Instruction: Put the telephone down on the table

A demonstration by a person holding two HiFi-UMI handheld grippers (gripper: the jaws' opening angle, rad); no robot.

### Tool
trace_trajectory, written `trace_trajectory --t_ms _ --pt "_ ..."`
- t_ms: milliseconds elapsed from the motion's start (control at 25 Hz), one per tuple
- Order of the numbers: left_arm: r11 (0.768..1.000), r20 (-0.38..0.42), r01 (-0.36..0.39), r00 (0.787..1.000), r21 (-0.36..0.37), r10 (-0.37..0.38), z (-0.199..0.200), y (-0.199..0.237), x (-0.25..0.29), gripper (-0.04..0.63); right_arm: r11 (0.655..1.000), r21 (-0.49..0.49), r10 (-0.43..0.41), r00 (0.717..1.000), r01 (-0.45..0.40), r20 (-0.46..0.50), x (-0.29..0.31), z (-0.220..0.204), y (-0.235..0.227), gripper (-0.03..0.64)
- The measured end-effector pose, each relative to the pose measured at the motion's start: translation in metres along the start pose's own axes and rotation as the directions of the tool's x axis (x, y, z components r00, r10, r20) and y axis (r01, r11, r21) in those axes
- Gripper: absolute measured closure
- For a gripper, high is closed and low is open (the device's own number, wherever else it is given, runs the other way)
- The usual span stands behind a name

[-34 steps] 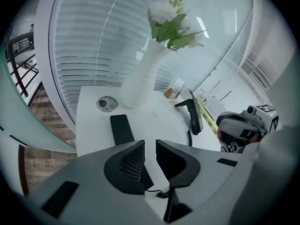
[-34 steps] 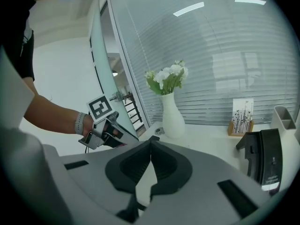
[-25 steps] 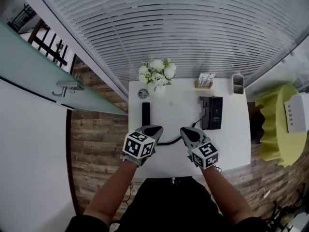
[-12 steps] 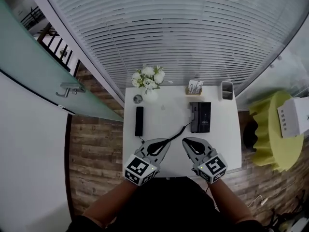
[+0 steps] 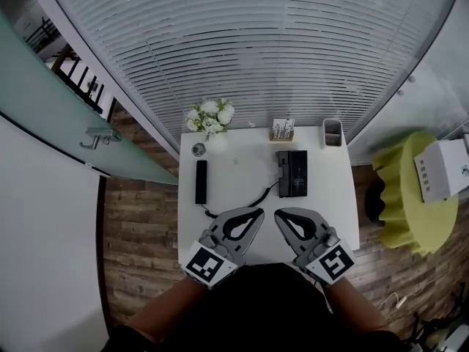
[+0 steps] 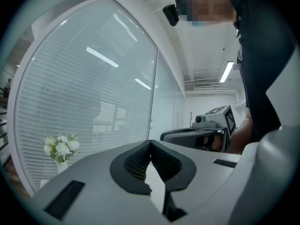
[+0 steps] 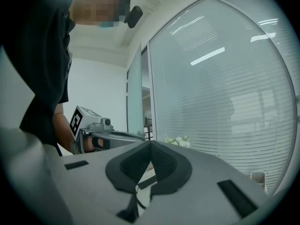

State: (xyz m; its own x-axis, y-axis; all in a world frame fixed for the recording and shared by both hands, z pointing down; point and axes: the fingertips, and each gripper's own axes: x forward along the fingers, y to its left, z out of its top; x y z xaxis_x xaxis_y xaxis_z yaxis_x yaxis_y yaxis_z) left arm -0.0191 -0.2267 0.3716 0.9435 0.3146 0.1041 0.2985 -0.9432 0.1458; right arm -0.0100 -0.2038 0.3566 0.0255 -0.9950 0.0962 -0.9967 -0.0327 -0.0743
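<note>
The handset (image 5: 200,182) lies flat on the table (image 5: 242,163) at nine o'clock, its cord (image 5: 259,197) running to the base (image 5: 293,173) at two, so it seems delivered. Left gripper (image 5: 253,215) and right gripper (image 5: 284,215), at six, are closed on nothing, probably because they have nothing left to hold.

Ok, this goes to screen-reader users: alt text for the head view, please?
The left gripper and right gripper, both shut and empty, hover over the near edge of a white table. A handset lies apart from its telephone base, joined by a cord; flowers stand at the back.
</note>
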Motion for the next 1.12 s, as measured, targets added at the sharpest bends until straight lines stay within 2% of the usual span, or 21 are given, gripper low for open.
trace_trajectory --t_ms 320,840,1120 --pt "1.000 0.031 0.008 0.999 0.018 -0.009 0.010 -0.014 0.001 0.586 1.000 0.001 -0.003 1.000 0.003 0.015 -0.009 0.006 -0.001 0.595" --pt "0.999 0.038 0.015 0.999 0.044 -0.016 0.012 -0.015 -0.004 0.586 0.999 -0.032 -0.023 1.000 0.024 0.017 -0.009 0.010 0.004 0.595" --pt "0.999 0.038 0.009 0.999 0.039 -0.011 0.012 -0.010 -0.002 0.586 0.999 0.017 -0.033 0.999 0.033 0.031 -0.006 0.010 0.000 0.595"
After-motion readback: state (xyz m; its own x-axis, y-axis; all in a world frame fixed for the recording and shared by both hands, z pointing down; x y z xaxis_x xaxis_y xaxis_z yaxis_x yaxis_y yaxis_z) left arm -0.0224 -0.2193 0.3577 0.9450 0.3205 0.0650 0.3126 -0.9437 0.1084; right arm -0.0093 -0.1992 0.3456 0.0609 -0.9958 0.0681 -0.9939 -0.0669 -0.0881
